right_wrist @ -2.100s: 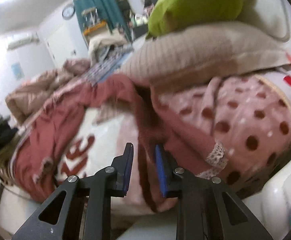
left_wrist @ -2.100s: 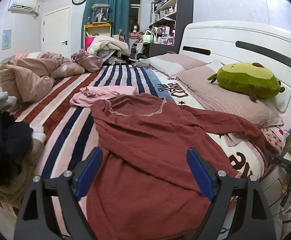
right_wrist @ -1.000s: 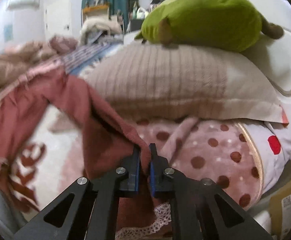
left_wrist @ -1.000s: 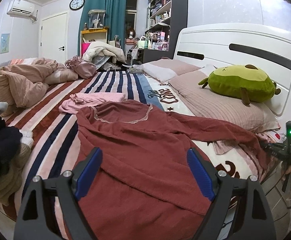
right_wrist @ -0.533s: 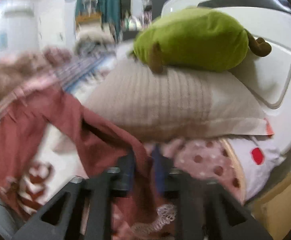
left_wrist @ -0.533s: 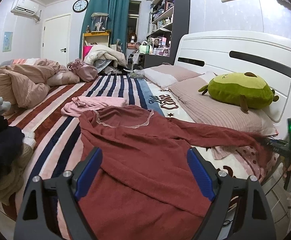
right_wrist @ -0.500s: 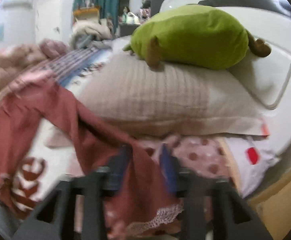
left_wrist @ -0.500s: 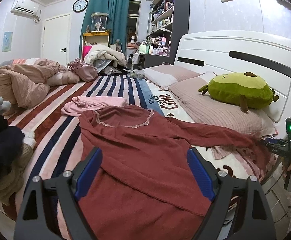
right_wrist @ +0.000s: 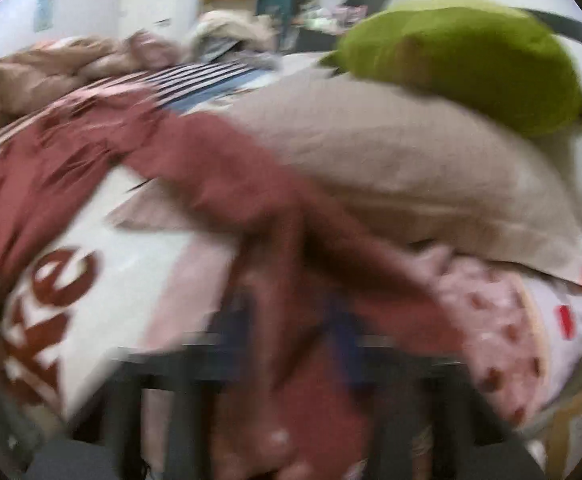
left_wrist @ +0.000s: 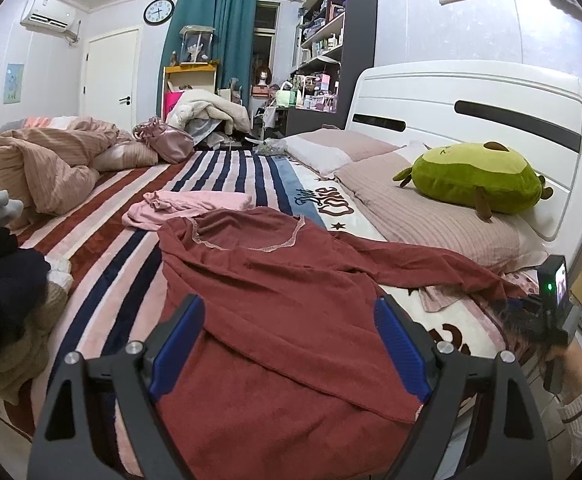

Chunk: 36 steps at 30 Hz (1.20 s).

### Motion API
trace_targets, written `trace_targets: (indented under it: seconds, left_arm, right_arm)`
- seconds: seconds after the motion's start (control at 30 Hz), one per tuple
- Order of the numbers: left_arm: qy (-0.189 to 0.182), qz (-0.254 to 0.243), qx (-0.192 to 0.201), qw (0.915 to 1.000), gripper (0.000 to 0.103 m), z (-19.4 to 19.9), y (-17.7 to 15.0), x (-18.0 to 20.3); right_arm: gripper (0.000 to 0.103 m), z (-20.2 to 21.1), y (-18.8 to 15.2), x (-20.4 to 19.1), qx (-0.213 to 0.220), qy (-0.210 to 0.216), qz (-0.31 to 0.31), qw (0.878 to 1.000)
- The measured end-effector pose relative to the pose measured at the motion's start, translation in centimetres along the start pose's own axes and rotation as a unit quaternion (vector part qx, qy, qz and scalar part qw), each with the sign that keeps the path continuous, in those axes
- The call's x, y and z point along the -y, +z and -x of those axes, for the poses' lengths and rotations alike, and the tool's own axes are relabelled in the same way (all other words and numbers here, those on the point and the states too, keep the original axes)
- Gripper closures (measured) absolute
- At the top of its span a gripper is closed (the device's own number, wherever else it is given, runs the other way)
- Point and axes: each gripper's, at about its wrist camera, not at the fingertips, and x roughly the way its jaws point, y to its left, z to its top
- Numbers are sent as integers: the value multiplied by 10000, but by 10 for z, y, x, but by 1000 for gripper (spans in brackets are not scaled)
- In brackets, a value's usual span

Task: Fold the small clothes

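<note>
The red top lies spread across the middle of the frame on the striped bed, and the left gripper hovers over its lower part with its tongs spread wide, pinching nothing. One sleeve stretches toward the right gripper at the bottom center. That view's too blurry, so I can't tell if those tongs are pinching it.

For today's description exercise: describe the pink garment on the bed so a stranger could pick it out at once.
Start at the striped bedspread. In its middle lies a spread-out red top; just beyond its lace-trimmed neckline sits the pink garment. It is pale pink, loosely folded and small, unlike the big brownish quilt bunched at the left.
</note>
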Motion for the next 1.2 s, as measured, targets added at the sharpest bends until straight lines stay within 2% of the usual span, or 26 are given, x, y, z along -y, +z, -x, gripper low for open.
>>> trace_targets:
  seconds: [0.07,0.2,0.27,0.3,0.37,0.4,0.47,0.5,0.53,0.57,0.63,0.73,0.8,0.83,0.87,0.97,1.0,1.03,1.07,1.1,1.2]
  left_arm:
    - [19,29,22,10000,19,3,-1,-1]
    - [-9,119,27,9999,19,5,-2,-6]
    - [-25,100,27,9999,19,6,-2,-6]
    - [-35,85,36,10000,19,7,-2,-6]
    - [-69,73,51,9999,19,8,-2,-6]
    - [-90,74,59,9999,19,9,-2,-6]
    - [-160,79,77,9998,18,10,-3,-8]
    - [-188,72,70,9998,18,10,-4,-9]
    - [-194,59,57,9998,18,10,-5,-9]
    - [-190,40,35,9998,18,10,-6,-9]
    - [-186,29,6,9998,18,9,-7,-11]
    - [-183,51,26,9998,18,13,-8,-13]
    - [-143,75,61,9999,18,17,-9,-15]
    - [-119,87,77,9999,18,19,-10,-15]
    - [-99,101,94,9999,18,22,-11,-17]
    - [-65,177,118,9998,17,25,-12,-23]
    - [-66,216,128,9997,17,26,-12,-25]
    - [-83,254,140,9995,17,25,-12,-27]
    - [-107,281,149,9994,17,25,-12,-29]
    - [-130,305,160,9993,17,24,-11,-30]
    - [-272,318,179,9990,17,22,-10,-34]
  right_arm:
    - [103,13,6,16,279,248,-449,9983]
    - [103,33,19,53,436,1378,-1185,9824]
    - [103,40,22,68,478,2004,-1501,9670]
    - [103,45,24,76,526,2453,-1731,9524]
    - [103,52,24,81,526,2921,-1973,9343]
    - [103,56,23,78,490,2892,-1940,9361]
    - [101,59,24,65,309,2300,-1538,9605]
    - [99,56,25,52,135,1771,-1083,9781]
    - [86,57,20,49,63,1603,-903,9829]
    - [55,50,17,38,-58,1429,-707,9872]
    - [25,36,10,23,-130,1243,-495,9909]
    - [29,12,4,9,-243,796,-269,9962]
    - [42,-2,5,7,-200,185,-156,9995]
    - [73,-6,6,12,-203,-56,-185,9996]
    - [98,-7,6,19,-203,-114,-298,9993]
    - [103,0,5,39,-249,692,-876,9934]
    - [103,4,5,45,-281,1223,-1124,9857]
    - [103,9,4,52,-302,1805,-1427,9727]
    - [103,11,4,54,-321,2114,-1589,9639]
    - [103,18,3,58,-320,2569,-1793,9491]
    - [103,33,2,55,-331,3307,-2074,9201]
